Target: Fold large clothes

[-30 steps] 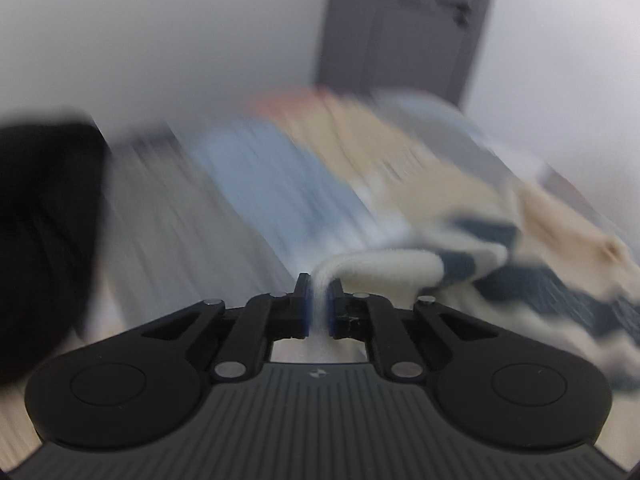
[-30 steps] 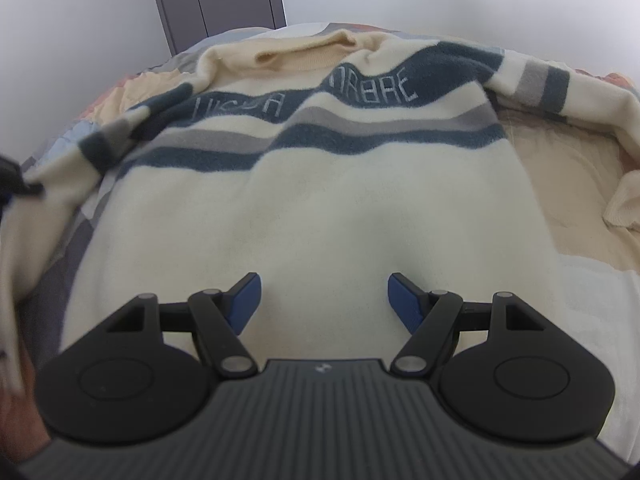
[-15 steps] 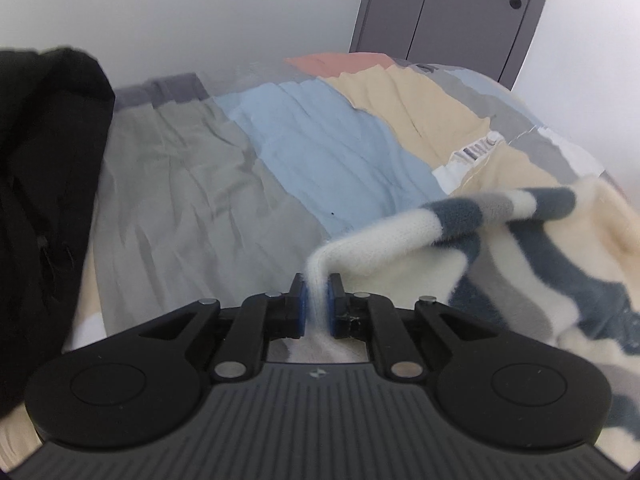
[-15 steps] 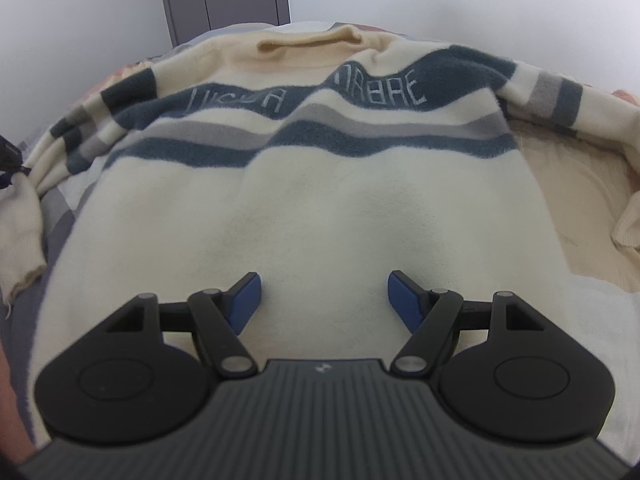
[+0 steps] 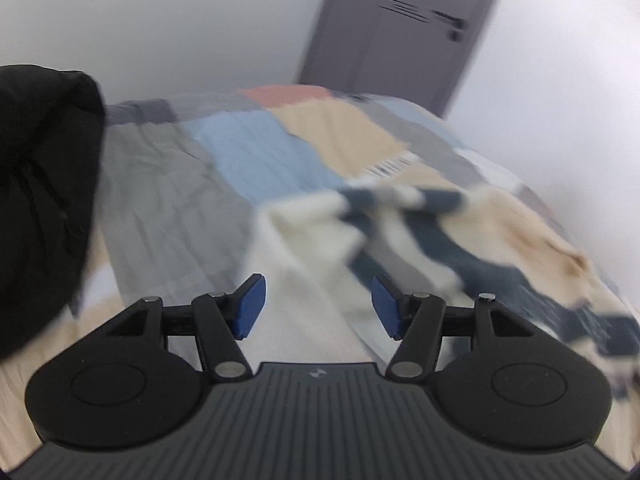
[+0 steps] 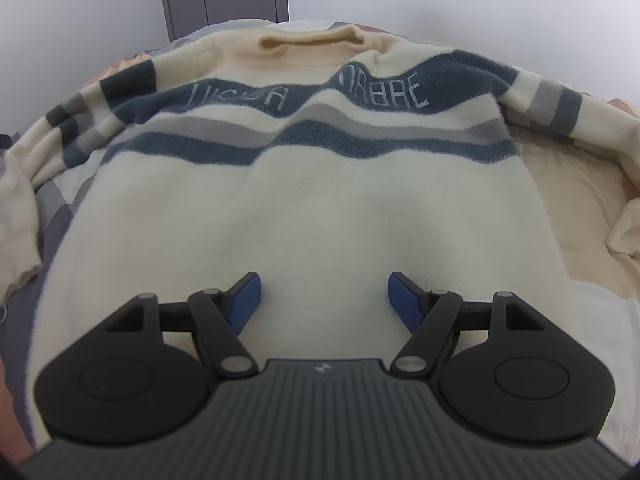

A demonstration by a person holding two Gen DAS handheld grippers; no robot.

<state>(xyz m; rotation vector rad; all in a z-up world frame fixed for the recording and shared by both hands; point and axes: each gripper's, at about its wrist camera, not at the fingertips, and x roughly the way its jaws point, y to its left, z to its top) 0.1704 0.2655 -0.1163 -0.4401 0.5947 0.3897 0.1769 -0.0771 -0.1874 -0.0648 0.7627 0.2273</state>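
Observation:
A cream sweater (image 6: pixel 320 208) with dark blue and grey stripes and pale lettering lies spread on the bed, collar at the far end. My right gripper (image 6: pixel 324 298) is open and empty just above its lower body. My left gripper (image 5: pixel 318 306) is open and empty over the sweater's left side; the view is blurred. The striped left sleeve (image 5: pixel 400 200) lies ahead of it, and shows at the left of the right wrist view (image 6: pixel 24 184). The right sleeve (image 6: pixel 560 108) trails off to the right.
A patchwork bedsheet (image 5: pixel 256 152) of grey, blue, tan and orange panels covers the bed. A black garment (image 5: pixel 40 184) is piled at the left. A grey door (image 5: pixel 400 32) stands in the white wall behind the bed.
My left gripper has opened and let go of the cream sleeve cuff, which has dropped onto the bed. The left camera has swung. My right gripper has stayed open and still.

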